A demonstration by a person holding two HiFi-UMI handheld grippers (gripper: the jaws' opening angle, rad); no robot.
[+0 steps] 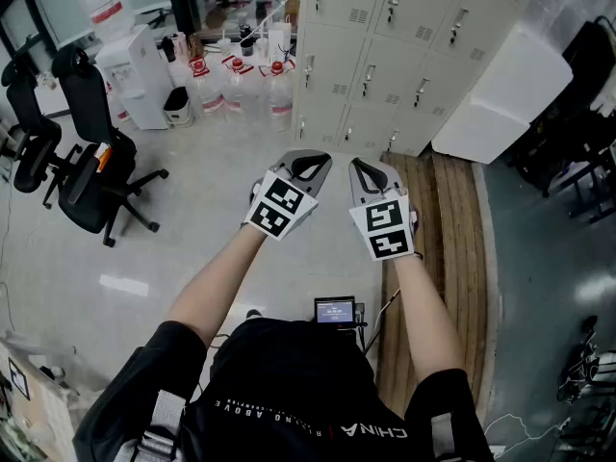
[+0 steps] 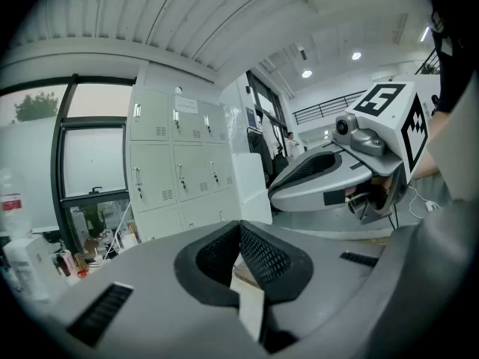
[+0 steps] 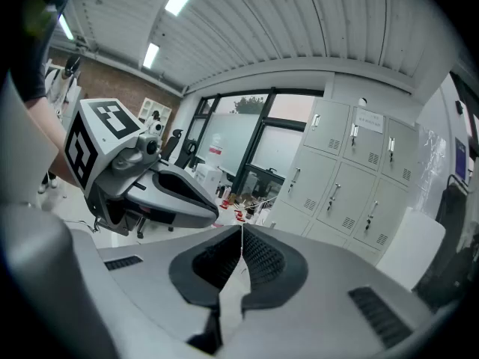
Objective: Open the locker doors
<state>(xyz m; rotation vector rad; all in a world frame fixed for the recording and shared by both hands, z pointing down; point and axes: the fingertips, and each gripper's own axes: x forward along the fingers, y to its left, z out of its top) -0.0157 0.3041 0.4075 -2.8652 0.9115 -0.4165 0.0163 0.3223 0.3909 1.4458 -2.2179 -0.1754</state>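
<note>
**Both grippers shut, lockers ahead and not yet reached**

The lockers [image 1: 385,46] fill the upper centre and upper right of the head view, with every door in view closed. They lie above and slightly right of both grippers, well apart from them across bare floor. The door handles [image 1: 367,80] are slim bars with their long axis upright.

The left gripper [image 1: 310,165] and right gripper [image 1: 367,169] sit side by side at mid-frame, forearms stretched forward, noses aimed at the lockers and dipped a little. The right one looks marginally nearer.

Each gripper view shows its jaws closed tip to tip, holding nothing. Either will likely have to open before taking a handle.
</note>
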